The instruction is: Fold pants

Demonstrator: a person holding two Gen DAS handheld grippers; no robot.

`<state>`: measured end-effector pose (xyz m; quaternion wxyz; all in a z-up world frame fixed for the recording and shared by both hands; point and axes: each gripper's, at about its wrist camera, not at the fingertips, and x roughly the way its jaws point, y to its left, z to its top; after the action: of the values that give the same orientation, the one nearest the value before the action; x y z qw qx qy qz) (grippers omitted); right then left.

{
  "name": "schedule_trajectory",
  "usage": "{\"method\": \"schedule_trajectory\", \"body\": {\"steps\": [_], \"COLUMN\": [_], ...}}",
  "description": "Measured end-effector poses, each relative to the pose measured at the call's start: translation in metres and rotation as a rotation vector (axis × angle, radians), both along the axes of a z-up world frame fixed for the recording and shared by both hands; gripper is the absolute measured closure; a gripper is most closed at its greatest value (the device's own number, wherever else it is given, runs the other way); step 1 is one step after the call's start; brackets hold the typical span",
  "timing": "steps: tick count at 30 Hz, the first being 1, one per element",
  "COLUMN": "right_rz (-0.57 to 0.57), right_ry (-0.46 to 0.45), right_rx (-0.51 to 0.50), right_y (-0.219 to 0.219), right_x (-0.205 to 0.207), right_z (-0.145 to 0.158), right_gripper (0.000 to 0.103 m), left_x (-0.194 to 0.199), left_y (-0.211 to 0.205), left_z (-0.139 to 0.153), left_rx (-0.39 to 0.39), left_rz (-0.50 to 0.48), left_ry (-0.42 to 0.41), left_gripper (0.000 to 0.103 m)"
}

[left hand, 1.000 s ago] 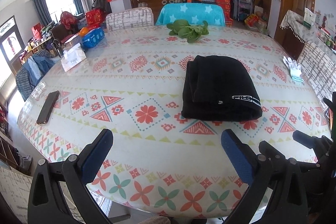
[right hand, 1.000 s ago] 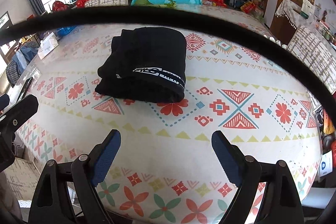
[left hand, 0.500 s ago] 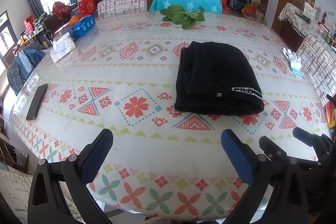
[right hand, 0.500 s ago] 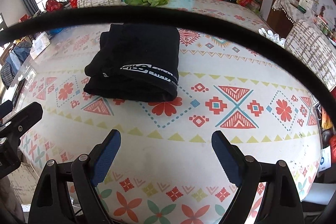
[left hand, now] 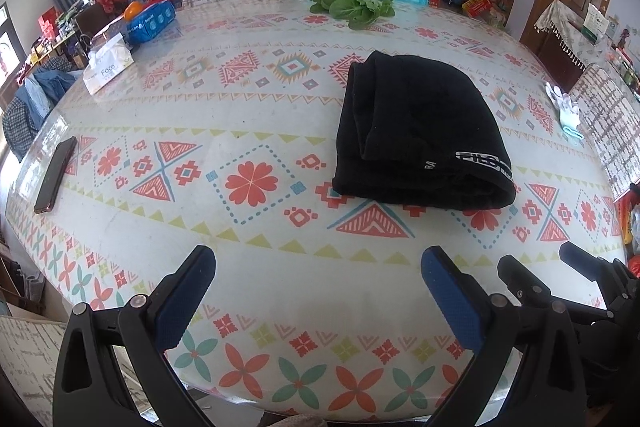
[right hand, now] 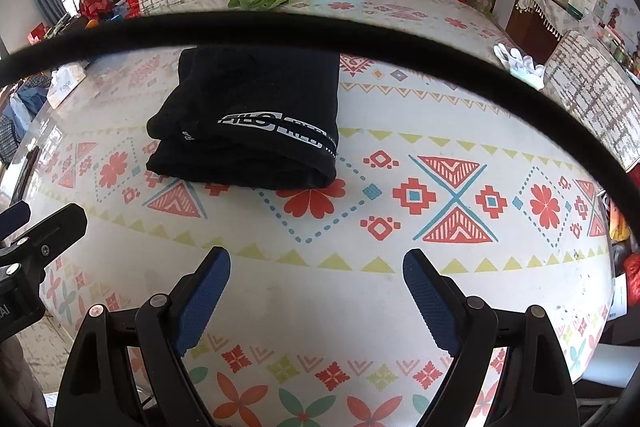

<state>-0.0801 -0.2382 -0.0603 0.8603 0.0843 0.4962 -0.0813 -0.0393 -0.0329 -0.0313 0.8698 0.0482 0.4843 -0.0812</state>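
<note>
The black pants [left hand: 420, 131] lie folded into a compact bundle on the patterned table [left hand: 248, 115], a white logo band on the near edge. In the right wrist view the pants [right hand: 256, 119] sit ahead and to the left. My left gripper [left hand: 318, 267] is open and empty above the table's near edge, well short of the pants. My right gripper [right hand: 316, 269] is also open and empty, back from the pants. The right gripper's fingers show at the left view's lower right [left hand: 520, 279].
A phone [left hand: 56, 173] lies at the table's left edge. A tissue box [left hand: 106, 65], a blue packet [left hand: 154, 21], leafy greens [left hand: 352, 5] and white gloves [left hand: 566, 111] sit around the far and right sides. A black cable [right hand: 320, 31] arcs across the right view. Chairs surround the table.
Both grippers have risen and tilted, so the table and pants sit lower and nearer in view. The pants have not moved. Both jaws stay open.
</note>
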Motion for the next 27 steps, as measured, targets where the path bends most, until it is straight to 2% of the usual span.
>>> {"method": "schedule_trajectory", "body": {"steps": [27], "right_rz": [0.016], "right_ry": [0.018], "right_rx": [-0.009], "right_y": [0.004], "right_x": [0.004], "right_z": [-0.003], "right_gripper": [0.012], "left_x": [0.006], "left_y": [-0.003], "left_z": [-0.015], "left_rx": [-0.019], "left_rz": [-0.018], "left_ry": [0.065], "left_gripper": [0.0]}}
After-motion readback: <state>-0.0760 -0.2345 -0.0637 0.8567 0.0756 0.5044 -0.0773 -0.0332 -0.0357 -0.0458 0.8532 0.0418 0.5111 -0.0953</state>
